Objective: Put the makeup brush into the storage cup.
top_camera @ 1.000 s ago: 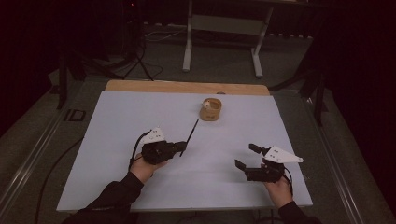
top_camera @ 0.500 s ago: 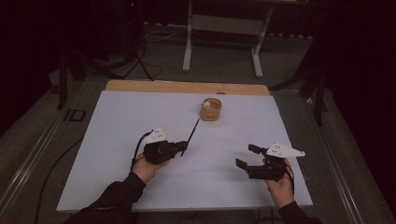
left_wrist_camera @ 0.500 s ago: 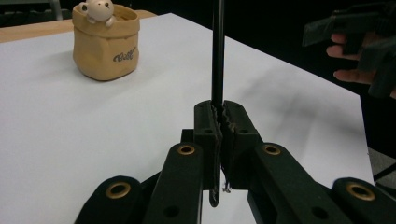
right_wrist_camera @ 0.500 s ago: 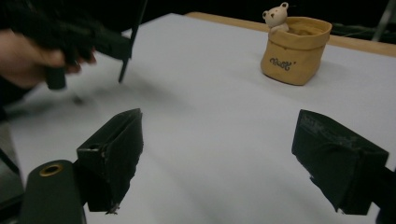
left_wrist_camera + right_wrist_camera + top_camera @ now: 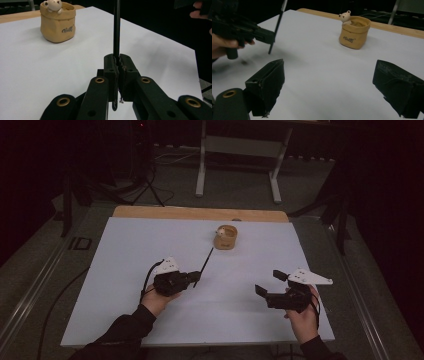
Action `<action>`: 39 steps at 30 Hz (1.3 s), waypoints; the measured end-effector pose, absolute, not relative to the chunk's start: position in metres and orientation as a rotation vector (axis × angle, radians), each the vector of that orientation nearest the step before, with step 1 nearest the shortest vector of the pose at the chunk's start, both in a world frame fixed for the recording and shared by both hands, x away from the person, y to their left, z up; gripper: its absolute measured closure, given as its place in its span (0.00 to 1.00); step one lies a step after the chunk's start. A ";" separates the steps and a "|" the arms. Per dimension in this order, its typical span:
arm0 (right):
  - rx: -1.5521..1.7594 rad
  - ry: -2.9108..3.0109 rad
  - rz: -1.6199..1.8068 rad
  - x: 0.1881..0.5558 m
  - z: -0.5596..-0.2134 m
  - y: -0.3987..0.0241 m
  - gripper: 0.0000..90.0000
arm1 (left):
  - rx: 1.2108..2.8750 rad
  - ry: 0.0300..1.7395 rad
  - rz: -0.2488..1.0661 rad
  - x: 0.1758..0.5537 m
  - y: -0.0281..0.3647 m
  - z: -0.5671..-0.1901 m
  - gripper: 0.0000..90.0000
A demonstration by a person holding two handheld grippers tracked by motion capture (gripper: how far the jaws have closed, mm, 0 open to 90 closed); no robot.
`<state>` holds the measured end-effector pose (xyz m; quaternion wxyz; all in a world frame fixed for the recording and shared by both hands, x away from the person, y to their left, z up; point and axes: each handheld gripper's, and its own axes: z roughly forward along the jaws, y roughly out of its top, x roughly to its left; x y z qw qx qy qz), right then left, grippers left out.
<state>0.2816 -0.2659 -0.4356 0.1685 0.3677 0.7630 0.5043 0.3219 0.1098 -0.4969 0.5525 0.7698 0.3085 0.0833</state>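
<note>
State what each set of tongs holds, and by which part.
Left tongs: shut on a thin black rod, gripped near its lower end. Right tongs: open, nothing held.

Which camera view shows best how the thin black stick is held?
The left gripper view: there the left gripper has its jaws shut on the black stick, seen close. The high view shows the stick small, pointing toward the tan pot. The right gripper view shows it from the side.

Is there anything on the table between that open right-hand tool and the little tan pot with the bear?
Nothing: the right gripper view shows bare white table between the right tool and the pot.
</note>
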 end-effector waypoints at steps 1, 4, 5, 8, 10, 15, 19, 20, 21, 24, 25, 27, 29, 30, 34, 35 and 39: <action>1.045 2.168 1.434 0.282 -0.434 -0.265 0.12 | 1.821 0.733 0.195 0.322 0.109 -0.497 0.95; 1.055 2.154 1.426 0.282 -0.428 -0.260 0.12 | 1.812 0.738 0.184 0.322 0.109 -0.498 0.95; 1.066 2.132 1.436 0.284 -0.422 -0.254 0.12 | 1.815 0.736 0.187 0.322 0.108 -0.498 0.95; 1.066 2.125 1.437 0.284 -0.414 -0.246 0.12 | 1.814 0.738 0.180 0.322 0.108 -0.498 0.95; 1.061 2.116 1.441 0.285 -0.410 -0.238 0.12 | 1.814 0.738 0.179 0.323 0.108 -0.498 0.95; 1.069 2.125 1.434 0.287 -0.406 -0.218 0.12 | 1.817 0.737 0.175 0.323 0.109 -0.499 0.95; 1.062 2.137 1.449 0.290 -0.403 -0.207 0.12 | 1.810 0.729 0.174 0.322 0.109 -0.498 0.95; 1.057 2.142 1.448 0.291 -0.402 -0.204 0.12 | 1.810 0.731 0.169 0.323 0.109 -0.497 0.95; 1.056 2.143 1.447 0.292 -0.401 -0.202 0.12 | 1.809 0.734 0.176 0.322 0.109 -0.497 0.95; 1.067 2.144 1.455 0.296 -0.398 -0.196 0.12 | 1.812 0.730 0.166 0.323 0.109 -0.497 0.95; 1.068 2.144 1.451 0.297 -0.397 -0.194 0.12 | 1.813 0.730 0.161 0.323 0.108 -0.497 0.95; 1.075 2.155 1.453 0.300 -0.394 -0.189 0.16 | 1.807 0.729 0.163 0.323 0.108 -0.497 0.95; 1.069 2.171 1.450 0.303 -0.393 -0.185 0.16 | 1.803 0.729 0.165 0.323 0.108 -0.496 0.95; 1.079 2.168 1.444 0.304 -0.392 -0.182 0.16 | 1.802 0.729 0.160 0.323 0.108 -0.496 0.95; 1.099 2.180 1.438 0.309 -0.391 -0.172 0.17 | 1.801 0.725 0.163 0.322 0.108 -0.496 0.95; 1.115 2.185 1.447 0.311 -0.391 -0.170 0.18 | 1.801 0.725 0.169 0.321 0.107 -0.495 0.95; 1.171 2.182 1.467 0.317 -0.391 -0.161 0.20 | 1.800 0.719 0.167 0.322 0.108 -0.494 0.95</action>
